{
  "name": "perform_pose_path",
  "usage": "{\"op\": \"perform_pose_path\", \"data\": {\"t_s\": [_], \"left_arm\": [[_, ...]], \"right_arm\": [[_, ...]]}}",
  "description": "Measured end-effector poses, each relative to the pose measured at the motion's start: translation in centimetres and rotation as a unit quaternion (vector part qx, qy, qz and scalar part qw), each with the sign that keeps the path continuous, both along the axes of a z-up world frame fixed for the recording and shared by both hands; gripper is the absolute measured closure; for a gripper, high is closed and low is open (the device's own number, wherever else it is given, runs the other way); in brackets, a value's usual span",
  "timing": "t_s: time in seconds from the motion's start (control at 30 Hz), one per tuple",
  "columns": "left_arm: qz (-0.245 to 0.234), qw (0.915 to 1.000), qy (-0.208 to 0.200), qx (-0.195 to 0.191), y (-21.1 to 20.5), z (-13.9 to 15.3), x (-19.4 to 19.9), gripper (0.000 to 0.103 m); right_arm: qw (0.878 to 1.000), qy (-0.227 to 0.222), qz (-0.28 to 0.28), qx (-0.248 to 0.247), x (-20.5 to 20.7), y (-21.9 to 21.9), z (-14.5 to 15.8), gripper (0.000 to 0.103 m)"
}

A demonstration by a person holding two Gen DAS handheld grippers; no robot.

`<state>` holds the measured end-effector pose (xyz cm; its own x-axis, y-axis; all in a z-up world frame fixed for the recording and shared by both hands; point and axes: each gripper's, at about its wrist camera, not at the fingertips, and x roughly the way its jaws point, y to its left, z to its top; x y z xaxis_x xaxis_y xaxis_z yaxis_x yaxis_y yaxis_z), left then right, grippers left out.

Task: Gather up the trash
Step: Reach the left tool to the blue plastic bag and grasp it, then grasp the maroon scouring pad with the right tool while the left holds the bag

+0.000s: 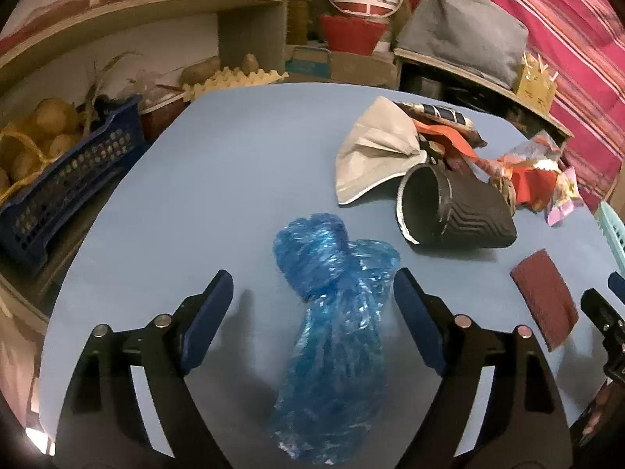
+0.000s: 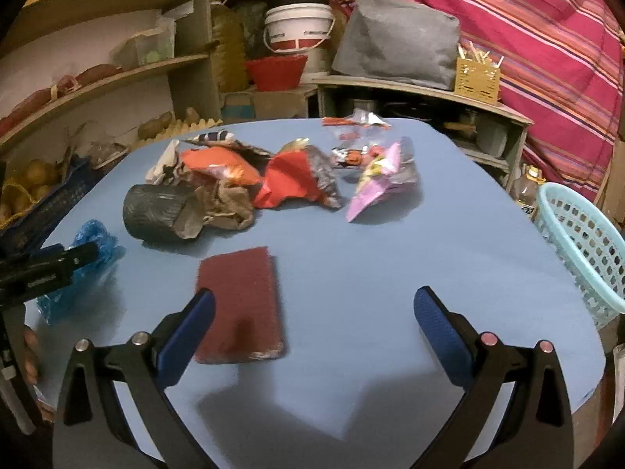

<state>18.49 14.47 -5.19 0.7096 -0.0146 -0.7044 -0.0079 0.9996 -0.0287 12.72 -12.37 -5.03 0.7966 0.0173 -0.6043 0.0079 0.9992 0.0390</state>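
Note:
A crumpled blue plastic bag (image 1: pixel 332 312) lies on the blue table (image 1: pixel 234 176) between the fingers of my left gripper (image 1: pixel 312 285). The jaws stand open; the right pad is close to the bag and the left pad is clear of it. My right gripper (image 2: pixel 314 305) is open above the table with nothing between its fingers. A maroon scouring pad (image 2: pixel 240 305) lies flat just beside its left finger. Further back lie a black cup (image 2: pixel 160 211) on its side, a heap of red and orange wrappers (image 2: pixel 289 179) and a pink wrapper (image 2: pixel 379 187).
A light blue basket (image 2: pixel 586 250) stands past the table's right edge. A dark blue crate (image 1: pixel 70 179) of potatoes sits to the left. A grey-white paper bag (image 1: pixel 375 152) lies behind the cup. Shelves, buckets and a striped cloth crowd the back.

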Motion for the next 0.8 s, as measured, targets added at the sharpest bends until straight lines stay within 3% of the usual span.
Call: {"op": "perform_pose_path", "data": {"t_s": [0.13, 0.2, 0.33, 0.47, 0.8], "left_arm": [[-0.012, 0.9998, 0.01, 0.012, -0.7, -0.3, 0.6, 0.033], [-0.021, 0.9994, 0.022, 0.014, -1.0, -0.7, 1.1, 0.051], [-0.03, 0.9989, 0.027, 0.025, -1.3, -0.8, 1.8, 0.058], [-0.029, 0.9991, 0.019, 0.022, -0.5, -0.5, 1.9, 0.073], [-0.022, 0.9997, 0.0, 0.007, 1.0, 0.6, -0.3, 0.076]], "right_arm": [[1.0, 0.01, 0.007, -0.018, 0.3, 1.4, -0.5, 0.004], [1.0, 0.018, 0.006, -0.023, 0.5, 1.8, -0.7, 0.004], [0.999, 0.028, -0.003, -0.019, 0.7, 2.2, -0.8, 0.004], [0.999, 0.029, 0.003, -0.033, 0.8, 3.2, -0.5, 0.004], [0.997, 0.05, 0.013, -0.057, 1.9, 5.6, -1.2, 0.004]]}}
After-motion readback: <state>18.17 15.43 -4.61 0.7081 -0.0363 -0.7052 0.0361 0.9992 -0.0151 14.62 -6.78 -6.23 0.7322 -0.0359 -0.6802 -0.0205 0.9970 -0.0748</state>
